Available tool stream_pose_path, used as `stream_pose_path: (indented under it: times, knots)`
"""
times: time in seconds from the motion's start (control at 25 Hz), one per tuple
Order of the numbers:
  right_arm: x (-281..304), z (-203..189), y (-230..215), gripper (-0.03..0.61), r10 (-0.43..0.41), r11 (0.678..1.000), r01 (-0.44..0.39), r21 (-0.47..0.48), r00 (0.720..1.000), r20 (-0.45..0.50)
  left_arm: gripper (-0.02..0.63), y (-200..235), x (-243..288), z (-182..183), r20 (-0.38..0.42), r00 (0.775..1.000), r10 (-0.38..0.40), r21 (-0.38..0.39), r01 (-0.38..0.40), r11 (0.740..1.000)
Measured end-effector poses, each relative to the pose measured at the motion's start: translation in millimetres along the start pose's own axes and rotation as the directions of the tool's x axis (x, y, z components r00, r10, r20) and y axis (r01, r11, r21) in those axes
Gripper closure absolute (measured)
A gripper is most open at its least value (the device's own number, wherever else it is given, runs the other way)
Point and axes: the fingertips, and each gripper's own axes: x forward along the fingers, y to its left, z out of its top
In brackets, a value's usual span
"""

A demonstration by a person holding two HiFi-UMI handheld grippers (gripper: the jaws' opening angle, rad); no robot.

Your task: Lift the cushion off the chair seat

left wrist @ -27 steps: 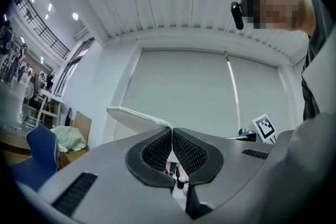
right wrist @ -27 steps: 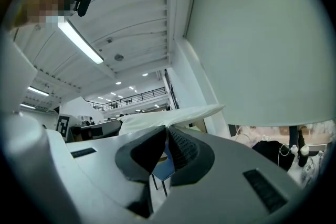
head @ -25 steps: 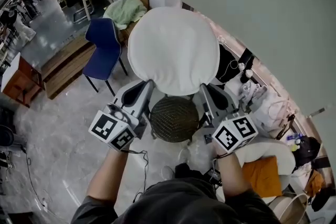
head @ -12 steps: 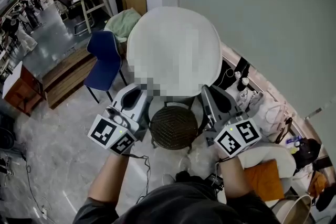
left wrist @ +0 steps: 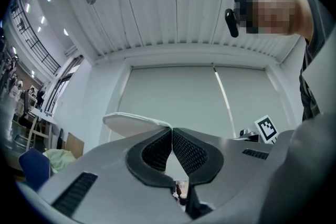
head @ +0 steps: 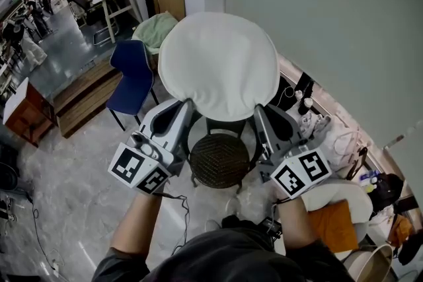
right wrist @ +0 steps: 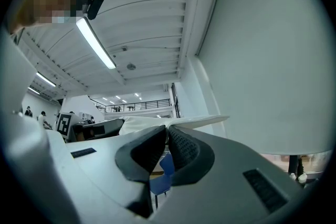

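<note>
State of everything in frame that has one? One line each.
cushion: off the seat, held up by its near edge
chair seat: uncovered, below the cushion
left gripper: jaws shut on cushion edge
right gripper: jaws shut on cushion edge

The cushion [head: 218,66] is white cloth, matt, mostly smooth with faint creases at the near edge. The chair seat [head: 219,160] is a dark woven weave, rough, wicker-like. The left gripper [head: 187,104] and right gripper [head: 259,109] have grey matt plastic shells; their pads [left wrist: 190,152] are black, finely ribbed and look rubbery. The marker cubes [head: 140,168] are matt with black-on-white print. The floor [head: 73,168] is grey, polished and glossy. At far left, the blue chair [head: 132,66] is smooth plastic and the green cloth [head: 157,26] is soft and rumpled. The wall [head: 330,23] is plain matt.
</note>
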Motion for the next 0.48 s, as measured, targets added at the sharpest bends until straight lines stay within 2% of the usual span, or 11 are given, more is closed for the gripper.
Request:
stream_pose_path:
  times: [0.48]
  knots:
    - [-5.1,2.1,1.6,0.552,-0.004,1.0,0.004,-0.01,1.0,0.01,0.6,-5.1,-1.0,1.8,0.013,1.0,-0.008,0.005,0.008,1.0]
